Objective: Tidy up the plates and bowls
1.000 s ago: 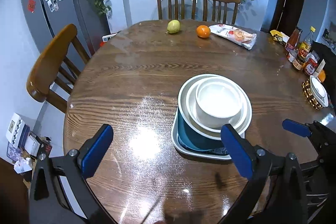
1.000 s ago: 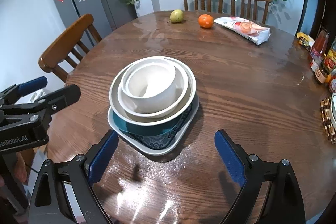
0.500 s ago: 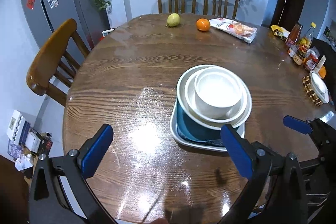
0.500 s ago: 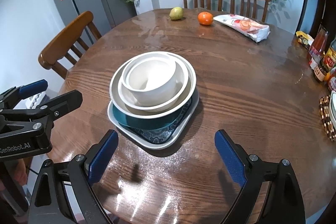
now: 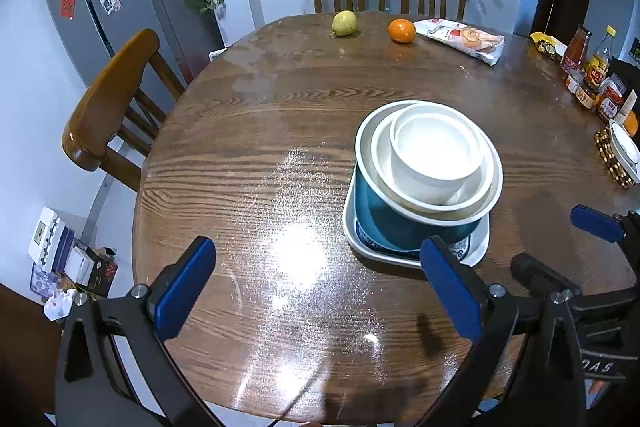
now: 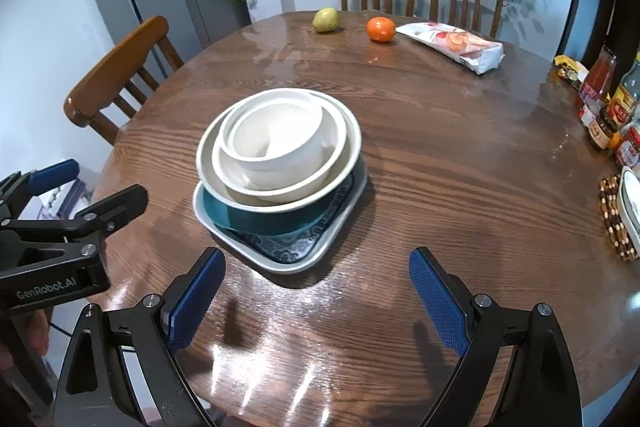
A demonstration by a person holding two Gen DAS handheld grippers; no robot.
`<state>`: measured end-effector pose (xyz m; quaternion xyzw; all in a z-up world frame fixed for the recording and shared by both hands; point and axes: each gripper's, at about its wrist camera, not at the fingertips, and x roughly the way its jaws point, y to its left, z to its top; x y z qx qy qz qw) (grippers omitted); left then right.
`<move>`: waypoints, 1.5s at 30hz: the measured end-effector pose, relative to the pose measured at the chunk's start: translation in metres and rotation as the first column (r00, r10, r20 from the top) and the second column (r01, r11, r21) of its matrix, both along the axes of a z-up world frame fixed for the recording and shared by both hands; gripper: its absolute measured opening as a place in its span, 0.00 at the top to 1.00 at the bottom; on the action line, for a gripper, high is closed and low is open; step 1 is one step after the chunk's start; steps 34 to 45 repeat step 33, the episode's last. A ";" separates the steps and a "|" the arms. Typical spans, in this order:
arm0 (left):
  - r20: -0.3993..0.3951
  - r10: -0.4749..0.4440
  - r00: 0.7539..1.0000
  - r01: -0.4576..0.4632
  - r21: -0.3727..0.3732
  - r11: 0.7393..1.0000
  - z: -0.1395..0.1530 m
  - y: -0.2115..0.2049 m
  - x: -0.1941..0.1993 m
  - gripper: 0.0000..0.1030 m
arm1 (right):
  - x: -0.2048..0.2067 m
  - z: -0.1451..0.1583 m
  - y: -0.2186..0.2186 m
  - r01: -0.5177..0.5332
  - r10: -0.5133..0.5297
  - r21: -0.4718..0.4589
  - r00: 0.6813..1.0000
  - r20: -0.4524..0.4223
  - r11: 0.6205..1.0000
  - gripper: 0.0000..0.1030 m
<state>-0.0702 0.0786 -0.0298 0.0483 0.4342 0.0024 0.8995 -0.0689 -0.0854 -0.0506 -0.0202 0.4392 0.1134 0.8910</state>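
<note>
Hand-held grippers (image 5: 316, 283) (image 6: 316, 291) agape, level, facing stacked bowls (image 6: 280, 151)

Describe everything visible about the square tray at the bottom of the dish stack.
The square tray is pale grey-white with rounded corners, a raised rim and a dark blue patterned inner face; it looks ceramic. It lies flat on the wooden table, corner toward the right camera. A teal bowl sits in it, carrying three nested white bowls. Neither hand-held gripper touches it.
</note>
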 end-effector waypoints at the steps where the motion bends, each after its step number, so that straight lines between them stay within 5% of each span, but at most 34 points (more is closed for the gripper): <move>1: -0.002 0.000 1.000 0.000 0.003 1.000 -0.001 0.000 0.000 0.01 | 0.000 0.000 -0.001 0.006 -0.006 0.000 1.000 0.001 1.000 0.09; 45: -0.028 -0.009 1.000 0.010 0.035 0.999 -0.012 -0.008 -0.008 0.01 | -0.001 0.001 -0.001 0.000 0.000 0.020 1.000 -0.006 1.000 0.09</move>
